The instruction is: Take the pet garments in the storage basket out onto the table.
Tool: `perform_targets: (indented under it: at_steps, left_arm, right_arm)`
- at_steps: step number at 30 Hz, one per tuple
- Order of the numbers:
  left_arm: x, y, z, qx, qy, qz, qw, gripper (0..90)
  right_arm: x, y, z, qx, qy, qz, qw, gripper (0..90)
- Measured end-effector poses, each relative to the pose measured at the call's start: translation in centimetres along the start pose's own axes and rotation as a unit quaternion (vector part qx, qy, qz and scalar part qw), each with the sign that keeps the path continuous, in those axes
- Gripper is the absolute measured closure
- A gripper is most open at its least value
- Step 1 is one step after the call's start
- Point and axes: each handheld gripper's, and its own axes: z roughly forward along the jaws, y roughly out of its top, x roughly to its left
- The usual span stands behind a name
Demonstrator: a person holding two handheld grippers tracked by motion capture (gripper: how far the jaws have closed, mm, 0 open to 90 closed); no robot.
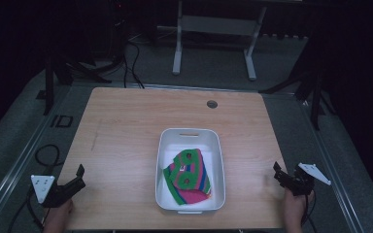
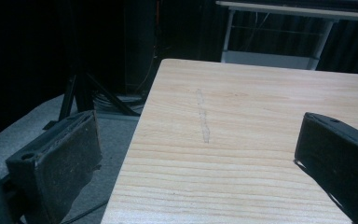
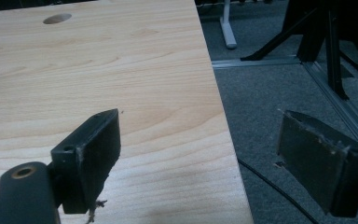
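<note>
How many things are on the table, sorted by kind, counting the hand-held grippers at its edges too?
White bin: 1
Folded multicoloured cloth, lying in the bin: 1
Hand-held grippers, both with jaws apart and nothing between them: 2, the left hand-held gripper and the right hand-held gripper
Total: 4

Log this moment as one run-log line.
cloth: folded in bin | left gripper: open, table's left edge | right gripper: open, right edge | nothing held

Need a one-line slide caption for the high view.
Folded striped cloth lies in a white tub on the wooden table; left gripper and right gripper open at the near corners.
</note>
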Motion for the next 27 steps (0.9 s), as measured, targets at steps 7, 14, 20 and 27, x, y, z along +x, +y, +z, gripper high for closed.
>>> perform_targets:
  at_steps: [7,14,20,27]
  left_arm:
    - [0.0,0.0,0.0,0.0,0.0,0.001,1.0,0.9]
    - [0.0,0.0,0.0,0.0,0.0,0.001,1.0,0.9]
    - [0.0,0.0,0.0,0.001,-0.002,-0.001,1.0,0.9]
    - [0.1,0.0,0.1,0.002,-0.003,-0.002,1.0,0.9]
  right_arm:
    - [0.1,0.0,0.0,0.004,0.002,-0.004,1.0,13.3]
    - [0.2,0.0,0.1,0.004,0.004,-0.01,0.9999,13.5]
    - [0.2,0.2,0.4,0.024,0.042,-0.023,0.9985,13.7]
    - [-0.6,0.7,1.6,0.114,0.194,-0.079,0.9713,14.5]
